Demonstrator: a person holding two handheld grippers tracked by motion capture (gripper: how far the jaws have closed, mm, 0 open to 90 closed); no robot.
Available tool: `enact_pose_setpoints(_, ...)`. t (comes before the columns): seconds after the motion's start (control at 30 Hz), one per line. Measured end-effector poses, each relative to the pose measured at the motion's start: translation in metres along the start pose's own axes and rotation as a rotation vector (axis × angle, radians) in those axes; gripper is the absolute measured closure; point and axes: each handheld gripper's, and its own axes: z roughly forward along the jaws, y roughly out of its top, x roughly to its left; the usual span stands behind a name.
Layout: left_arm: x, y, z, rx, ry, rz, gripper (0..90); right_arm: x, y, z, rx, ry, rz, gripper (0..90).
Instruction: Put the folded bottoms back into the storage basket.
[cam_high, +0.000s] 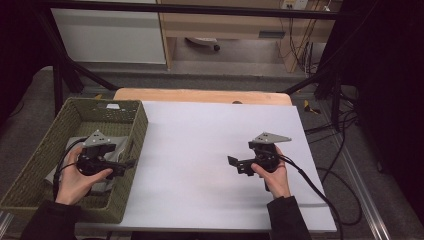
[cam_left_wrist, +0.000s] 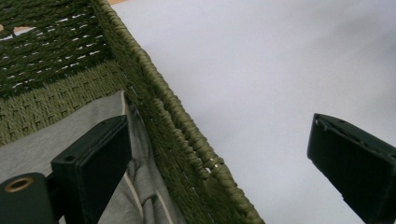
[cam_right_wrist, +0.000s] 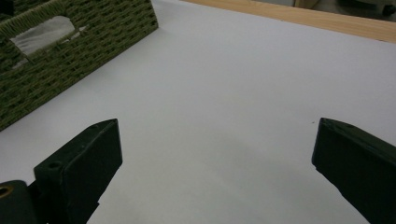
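Observation:
A green woven basket (cam_high: 127, 190) stands at the table's left with a grey cloth (cam_high: 122, 142) lying inside. My left gripper (cam_high: 131, 163) is held over the basket's right wall. In the left gripper view, the left gripper (cam_left_wrist: 217, 126) is open and straddles the basket wall (cam_left_wrist: 177, 126): one jaw is above the grey cloth (cam_left_wrist: 56, 133), the other above the white sheet. My right gripper (cam_high: 237, 165) hovers over the white sheet right of centre, pointing left. The right gripper (cam_right_wrist: 217, 125) is open with nothing between its jaws.
A white sheet (cam_high: 210, 135) covers the wooden table (cam_high: 200, 95). The basket (cam_right_wrist: 70, 51) has a handle opening showing grey cloth (cam_right_wrist: 42, 35). Cables (cam_high: 320, 195) trail off the table's right side. Black frame bars and cabinets stand behind.

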Motion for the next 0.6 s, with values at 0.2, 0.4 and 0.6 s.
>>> enact_pose_setpoints(0.2,-0.006,-0.003,0.005,0.005,-0.023,0.005,5.7,-0.016,-0.013,-0.014,0.006,-0.013,0.009,2.3)
enact_pose_setpoints(0.4,-0.009,-0.007,0.007,0.018,-0.028,0.019,5.1,-0.027,-0.024,-0.024,0.019,-0.025,0.003,2.1)
enact_pose_setpoints(0.6,-0.010,-0.009,0.009,0.022,-0.035,0.022,5.1,-0.036,-0.037,-0.029,0.026,-0.020,0.013,1.8)
